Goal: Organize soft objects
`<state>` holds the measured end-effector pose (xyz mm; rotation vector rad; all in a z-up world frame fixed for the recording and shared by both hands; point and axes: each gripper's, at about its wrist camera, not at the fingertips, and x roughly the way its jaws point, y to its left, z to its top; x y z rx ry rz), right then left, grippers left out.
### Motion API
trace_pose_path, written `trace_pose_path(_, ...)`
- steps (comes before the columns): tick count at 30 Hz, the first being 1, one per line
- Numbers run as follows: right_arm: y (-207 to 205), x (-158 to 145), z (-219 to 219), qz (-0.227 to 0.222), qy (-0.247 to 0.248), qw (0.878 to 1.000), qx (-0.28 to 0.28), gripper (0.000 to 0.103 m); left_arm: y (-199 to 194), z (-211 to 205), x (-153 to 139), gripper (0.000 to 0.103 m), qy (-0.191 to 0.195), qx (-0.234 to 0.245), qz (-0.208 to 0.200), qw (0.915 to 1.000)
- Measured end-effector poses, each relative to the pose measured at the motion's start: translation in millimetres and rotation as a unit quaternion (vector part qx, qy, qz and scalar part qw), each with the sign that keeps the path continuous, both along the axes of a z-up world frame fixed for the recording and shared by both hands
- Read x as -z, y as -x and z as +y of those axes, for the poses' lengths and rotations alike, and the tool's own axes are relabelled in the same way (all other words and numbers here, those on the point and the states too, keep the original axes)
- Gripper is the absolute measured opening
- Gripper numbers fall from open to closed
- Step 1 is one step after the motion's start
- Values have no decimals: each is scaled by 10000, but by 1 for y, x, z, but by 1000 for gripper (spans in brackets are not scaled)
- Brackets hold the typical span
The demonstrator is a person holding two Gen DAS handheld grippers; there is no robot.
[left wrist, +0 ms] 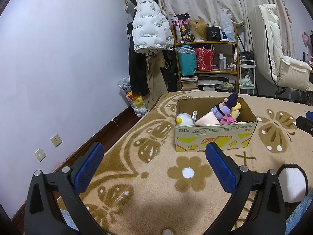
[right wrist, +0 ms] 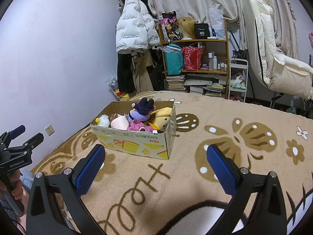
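An open cardboard box (left wrist: pixel 215 137) (right wrist: pixel 135 143) stands on the tan patterned blanket of the bed. It holds several soft toys: a purple doll with a dark hat (left wrist: pixel 227 105) (right wrist: pixel 139 110), a white fluffy toy (left wrist: pixel 183 118) (right wrist: pixel 102 120), a pink rounded item (left wrist: pixel 207 119) (right wrist: pixel 119 123), a small pink plush (right wrist: pixel 137 127) and a yellow plush (right wrist: pixel 163 117). My left gripper (left wrist: pixel 154 156) is open and empty above the blanket, short of the box. My right gripper (right wrist: pixel 155 156) is open and empty, with the box just ahead and left. The left gripper also shows at the right wrist view's left edge (right wrist: pixel 17 137).
A wall runs along the bed's left side. Beyond the bed stand a wooden shelf (left wrist: pixel 207 58) with bags, books and bottles, a hanging white jacket (left wrist: pixel 148 25), a small white cart (left wrist: pixel 247 76) and a cream chair (left wrist: pixel 279 62). A bag of items (left wrist: pixel 135 99) lies on the floor.
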<state>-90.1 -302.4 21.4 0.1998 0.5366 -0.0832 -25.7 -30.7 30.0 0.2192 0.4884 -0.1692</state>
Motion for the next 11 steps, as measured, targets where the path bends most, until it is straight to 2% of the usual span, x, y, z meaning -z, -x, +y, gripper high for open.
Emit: trace_pose_path(11, 1, 0, -1, 0, 3, 10000, 30, 103, 1, 1, -2, 103, 6, 23, 13, 10000)
